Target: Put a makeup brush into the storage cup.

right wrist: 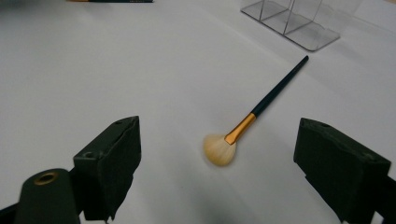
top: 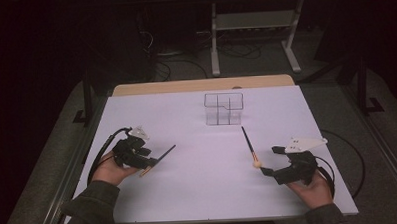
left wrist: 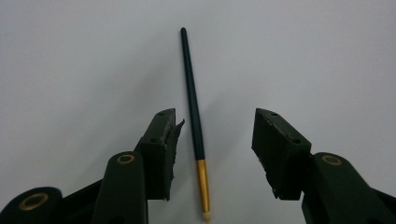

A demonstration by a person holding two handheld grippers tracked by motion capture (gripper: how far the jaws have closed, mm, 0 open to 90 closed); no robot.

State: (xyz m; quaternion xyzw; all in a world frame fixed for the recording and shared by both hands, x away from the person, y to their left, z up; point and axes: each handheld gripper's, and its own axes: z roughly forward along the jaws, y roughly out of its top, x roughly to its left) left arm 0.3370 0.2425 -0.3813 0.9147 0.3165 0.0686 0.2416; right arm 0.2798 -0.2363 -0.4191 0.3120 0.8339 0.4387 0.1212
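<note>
We have two makeup brushes on the white table [top: 199,192] and a clear divided organizer [top: 224,109] at 12 o'clock, far side, nothing in it as far as we can tell. Likely goal: brushes into the organizer, so nothing done yet, both picks and both placements are left.

Left gripper [top: 147,160] sits at 9 o'clock of the table. Its jaws are spread wide, straddling the thin brush [left wrist: 195,122], which lies flat between them, gold ferrule toward the camera, handle pointing to 12 in the left gripper view. No contact visible; the brush lies closer to the left-hand pad [left wrist: 168,149]. We judge a squeeze here would grab it just above the ferrule.

Right gripper [top: 267,161] at 4 o'clock, jaws released and wide apart, holding nothing. The fan brush [right wrist: 254,116] lies flat just ahead of it, bristles nearest, handle aimed toward 1 o'clock at the organizer. It needs to advance before clamping.
</note>
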